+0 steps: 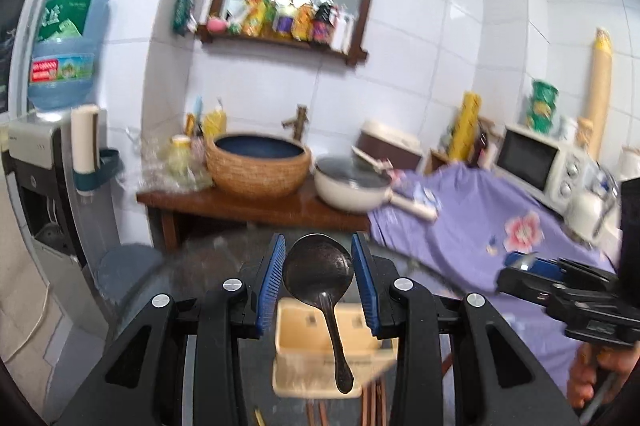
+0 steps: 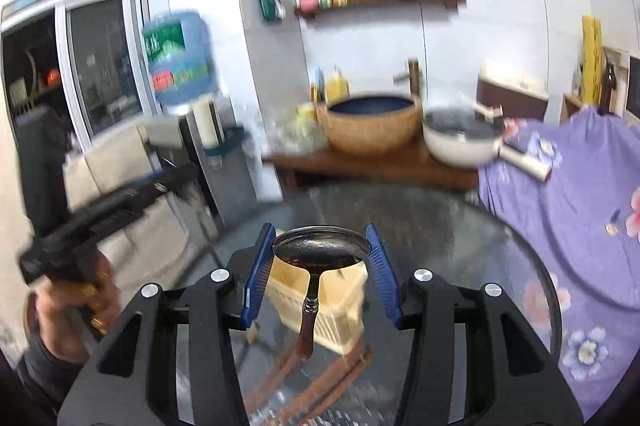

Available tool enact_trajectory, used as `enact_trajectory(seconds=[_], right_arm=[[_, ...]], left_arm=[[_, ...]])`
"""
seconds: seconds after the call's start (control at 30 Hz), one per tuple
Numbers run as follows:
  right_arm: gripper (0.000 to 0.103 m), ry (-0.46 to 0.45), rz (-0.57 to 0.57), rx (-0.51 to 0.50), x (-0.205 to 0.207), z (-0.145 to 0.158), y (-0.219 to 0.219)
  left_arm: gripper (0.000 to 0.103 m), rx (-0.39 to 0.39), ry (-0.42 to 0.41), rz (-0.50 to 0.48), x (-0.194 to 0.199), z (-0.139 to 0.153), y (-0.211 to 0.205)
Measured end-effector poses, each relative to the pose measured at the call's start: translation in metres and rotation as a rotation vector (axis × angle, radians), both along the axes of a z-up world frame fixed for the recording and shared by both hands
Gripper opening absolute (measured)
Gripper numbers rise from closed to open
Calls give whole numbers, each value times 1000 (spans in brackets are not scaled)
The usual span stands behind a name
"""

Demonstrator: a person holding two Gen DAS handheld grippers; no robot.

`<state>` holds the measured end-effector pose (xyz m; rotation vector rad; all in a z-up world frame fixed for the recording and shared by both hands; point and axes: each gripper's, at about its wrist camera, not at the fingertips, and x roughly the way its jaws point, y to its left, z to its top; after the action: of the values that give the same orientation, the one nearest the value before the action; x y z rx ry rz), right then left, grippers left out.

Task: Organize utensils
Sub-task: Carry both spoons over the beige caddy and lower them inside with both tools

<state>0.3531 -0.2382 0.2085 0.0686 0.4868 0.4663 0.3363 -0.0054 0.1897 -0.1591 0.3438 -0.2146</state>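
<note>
My left gripper (image 1: pixel 319 252) is shut on a black spoon (image 1: pixel 318 272). Its blue pads clamp the bowl, and the handle hangs down toward the camera. Under it a cream utensil holder (image 1: pixel 296 350) stands on the round glass table (image 2: pixel 460 246). My right gripper (image 2: pixel 320 238) is shut on a metal ladle (image 2: pixel 320 251), gripped by its bowl, with the brown handle hanging over the same cream holder (image 2: pixel 344 318). Brown chopsticks (image 2: pixel 320 386) lie loose on the glass in front of the holder. Both grippers are raised above the table, side by side.
A purple flowered cloth (image 2: pixel 560 194) covers the surface on the right. Behind the table, a wooden stand carries a wicker-sided basin (image 1: pixel 258 166) and a white pan (image 1: pixel 352 190). There is a water dispenser (image 1: pixel 52 162) on the left and a microwave (image 1: pixel 536 162) at the far right.
</note>
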Motion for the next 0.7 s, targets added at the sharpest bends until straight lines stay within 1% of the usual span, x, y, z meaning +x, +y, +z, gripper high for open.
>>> enact_trajectory(seconds=[0.07, 0.1, 0.13, 0.2, 0.27, 0.37, 0.5, 0.57, 0.7], right_arm=[[47, -51, -20, 9, 4, 14, 5], [47, -99, -49, -10, 7, 20, 11], [47, -117, -62, -12, 9, 22, 14], [47, -147, -93, -13, 18, 18, 19], [47, -154, -115, -25, 27, 7, 25], [47, -158, -151, -58, 41, -20, 33], [47, -97, -148, -75, 54, -57, 36], [47, -84, -147, -88, 56, -71, 36], [47, -56, -135, -105, 55, -93, 37]], left_arm=[[34, -4, -25, 38, 14, 7, 0], [34, 2, -34, 56, 18, 8, -1], [34, 10, -46, 84, 25, 7, -3], [34, 13, -54, 108, 33, 1, -4], [34, 15, -48, 122, 42, -11, -7], [34, 24, -44, 128, 47, -30, -9], [34, 37, -16, 112, 50, -57, -10], [34, 34, 2, 105, 51, -66, -9], [34, 46, 29, 84, 51, -82, -8]])
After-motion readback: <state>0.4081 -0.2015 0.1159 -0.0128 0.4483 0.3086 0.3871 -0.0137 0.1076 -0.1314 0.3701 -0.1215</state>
